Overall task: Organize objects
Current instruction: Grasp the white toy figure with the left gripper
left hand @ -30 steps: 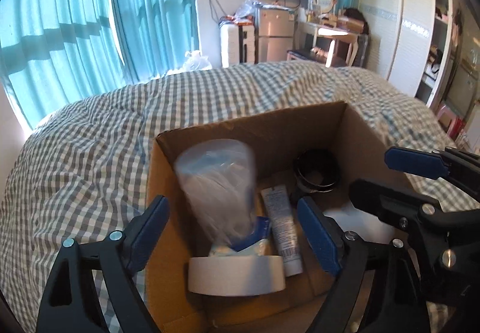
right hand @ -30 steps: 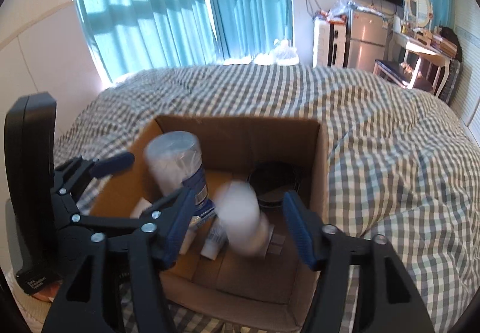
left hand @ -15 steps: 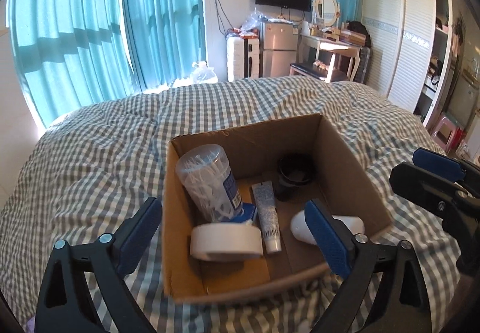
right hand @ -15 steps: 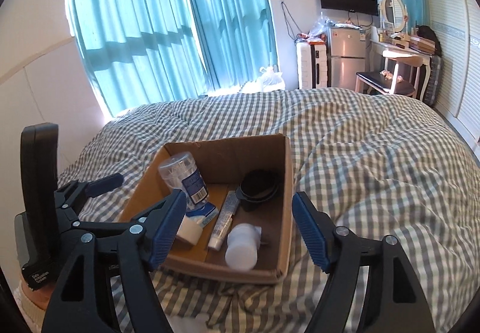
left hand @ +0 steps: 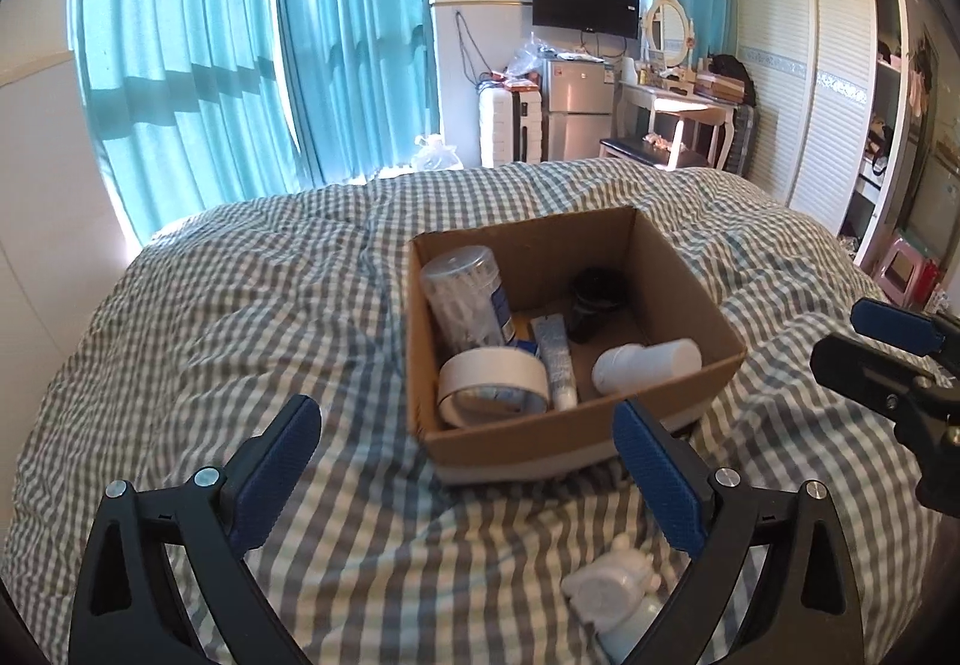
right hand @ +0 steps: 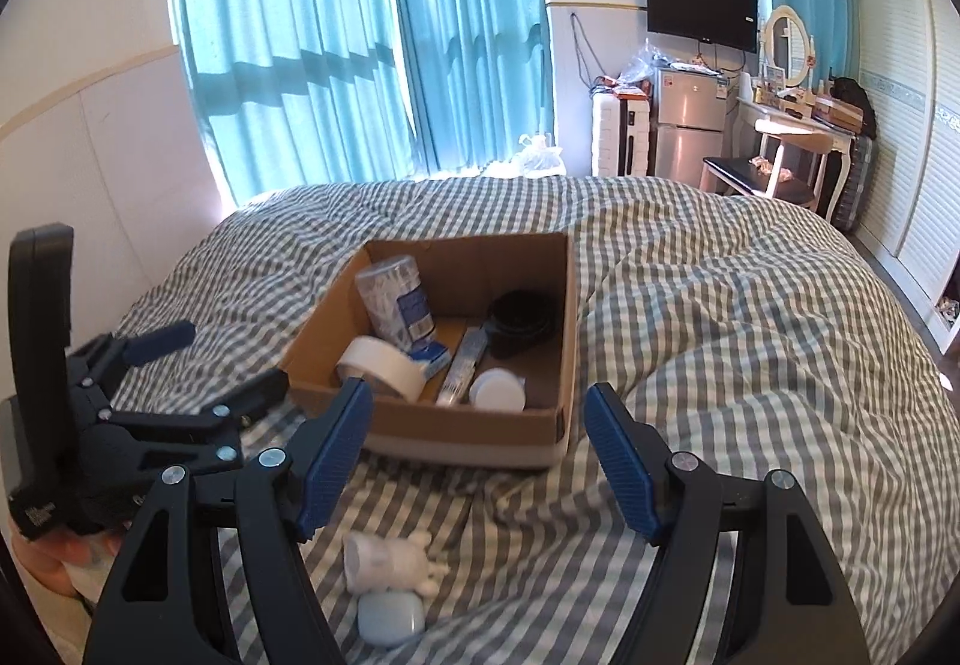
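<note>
The open brown cardboard box (left hand: 576,425) sits on the grey-and-white checked bed cover (left hand: 240,317), ahead of both tools and apart from them. Inside, at the side nearer the left tool (left hand: 468,476), a clear plastic cylinder of cotton swabs with a blue label (left hand: 465,299) leans against the box wall, and a roll of white tape (left hand: 492,380) lies in front of it against the near wall. Just right of the roll lies a white squeeze tube (left hand: 555,353), pointing away from the tool. A round black container (left hand: 594,299) stands at the far side of the box, and a white plastic bottle (left hand: 645,362) lies on its side in the near corner, closer to the right tool (right hand: 477,458).

The left tool has its blue-padded fingers (left hand: 276,473) spread wide and holds nothing. The right tool is spread wide too, its blue pads (right hand: 333,449) empty.

Below the tools, on the bed cover and outside the box, lies a small white figurine-shaped bottle (right hand: 387,563), with a pale blue rounded case (right hand: 390,617) touching it on the near side. In the left wrist view the white figurine shows just inside the tool's right finger.
</note>
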Available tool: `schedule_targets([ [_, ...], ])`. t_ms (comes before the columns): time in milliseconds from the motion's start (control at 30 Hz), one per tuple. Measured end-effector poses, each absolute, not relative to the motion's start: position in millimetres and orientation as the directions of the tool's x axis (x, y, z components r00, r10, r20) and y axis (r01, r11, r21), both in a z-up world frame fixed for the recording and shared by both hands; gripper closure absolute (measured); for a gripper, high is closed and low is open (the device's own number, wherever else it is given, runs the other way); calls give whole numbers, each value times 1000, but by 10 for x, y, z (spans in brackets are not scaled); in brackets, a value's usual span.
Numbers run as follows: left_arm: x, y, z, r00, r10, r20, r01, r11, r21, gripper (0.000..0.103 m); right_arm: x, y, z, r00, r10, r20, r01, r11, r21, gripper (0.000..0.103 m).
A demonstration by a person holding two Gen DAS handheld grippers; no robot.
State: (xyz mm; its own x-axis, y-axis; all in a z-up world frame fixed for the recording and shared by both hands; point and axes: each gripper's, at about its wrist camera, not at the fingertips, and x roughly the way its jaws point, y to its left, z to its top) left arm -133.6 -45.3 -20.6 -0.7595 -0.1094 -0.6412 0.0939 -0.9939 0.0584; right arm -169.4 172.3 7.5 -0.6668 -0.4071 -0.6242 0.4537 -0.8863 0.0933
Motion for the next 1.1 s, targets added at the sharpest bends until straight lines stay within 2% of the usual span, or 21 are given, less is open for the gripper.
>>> schedule_targets([
  [167,-1217,-508,-406,-724,-132,-677,115,-991,71,1,-1581,1739,-207,-630,-383,-675,463,-884,69,30],
  [367,-1164,-405,-886,-655,-127,-745,80,-992,99,1,-1505,1756,-675,-554,-349,-756,466,-882,66,30],
  [600,-1154,-33,-1217,-606,-2,-795,-95,-993,75,1,-1526,1770,-1101,-496,-287,-820,460,-887,32,30],
  [767,-1296,102,-1417,-553,32,-832,-154,-986,65,2,-1517,1787,-1107,-492,-289,-821,468,-883,31,30],
  [933,-1317,247,-1528,-532,61,-845,-228,-971,74,27,-1535,1778,-1073,-488,-295,-821,462,-886,43,30],
  [967,-1304,268,-1527,-532,81,-843,-249,-966,65,40,-1531,1777,-1073,-489,-292,-822,462,-886,39,30],
  [1000,-1293,276,-1519,-524,123,-843,-275,-961,30,46,-1535,1783,-1071,-490,-291,-822,462,-886,39,30],
  [1100,-1296,235,-1509,-520,138,-843,-265,-964,6,47,-1531,1789,-1058,-492,-298,-818,459,-887,47,30],
])
